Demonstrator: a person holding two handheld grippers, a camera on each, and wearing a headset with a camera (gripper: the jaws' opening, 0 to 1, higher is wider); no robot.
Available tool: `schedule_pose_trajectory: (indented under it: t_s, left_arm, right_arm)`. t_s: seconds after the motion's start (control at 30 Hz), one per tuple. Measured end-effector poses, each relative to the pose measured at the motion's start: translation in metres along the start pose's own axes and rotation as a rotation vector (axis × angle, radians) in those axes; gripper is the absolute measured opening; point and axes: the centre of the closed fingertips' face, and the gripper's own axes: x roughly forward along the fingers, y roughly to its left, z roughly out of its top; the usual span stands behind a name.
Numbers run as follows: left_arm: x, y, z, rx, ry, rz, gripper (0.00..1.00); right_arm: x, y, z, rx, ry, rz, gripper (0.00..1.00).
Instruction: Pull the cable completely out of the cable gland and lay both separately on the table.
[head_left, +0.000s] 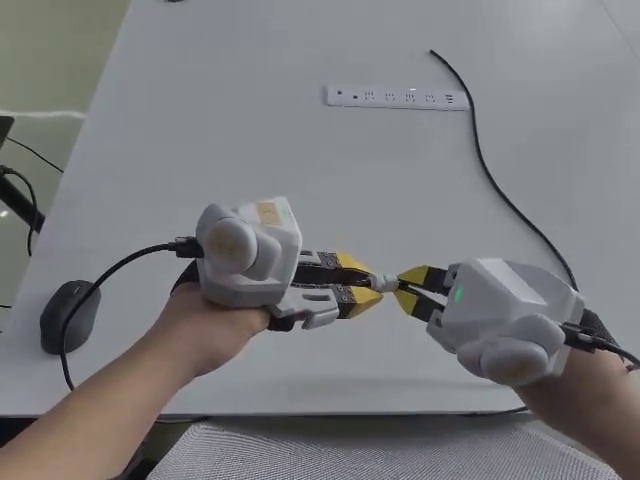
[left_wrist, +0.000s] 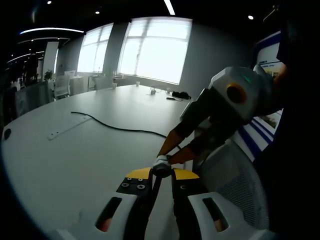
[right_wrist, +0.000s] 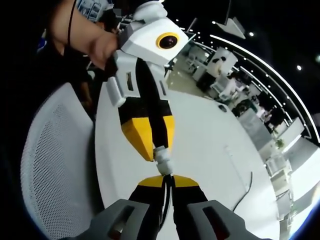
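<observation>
A: Found the cable gland (head_left: 387, 285)?

B: Found it held in the air above the near edge of the table (head_left: 300, 150), right between two sets of yellow tips. Saw the left gripper (head_left: 374, 286) clamped on its white body, reaching in from the left.

A: And read the right gripper (head_left: 403, 284) how?

B: Read it as closed too, pinching the black cable (right_wrist: 164, 201) just behind the gland. Traced that dark strand down between the jaws in the right gripper view. Couldn't settle the exact boundary between gland and cable in the left gripper view.

A: Judged the pull finished?

B: No. Judged it not yet done, with gland and cable joined and nothing laid on the table.

A: Feared what from there?

B: Feared a slip first, with only a small smooth part pinched at the very tips. Pictured a hard tug popping the gland free and dropping it past the near edge, onto the mesh chair (head_left: 350, 450) or the floor. Feared a scraped or kinked cable as well, given a tight seal and an off-axis pull. Worried too about a sudden release flinging a hand outward, perhaps toward the mouse (head_left: 68, 315) at the left.
</observation>
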Motion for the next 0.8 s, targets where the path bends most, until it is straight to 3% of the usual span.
schedule_pose_trajectory:
  t_s: [0.23, 0.8]
  left_arm:
    - [-0.001, -0.001, 0.001, 0.012, 0.003, 0.003, 0.15]
    - [-0.001, 0.000, 0.007, 0.010, -0.011, 0.016, 0.15]
  right_arm:
    - [0.000, -0.001, -0.003, 0.034, 0.005, -0.010, 0.00]
    - [-0.002, -0.015, -0.029, 0.263, 0.007, -0.060, 0.00]
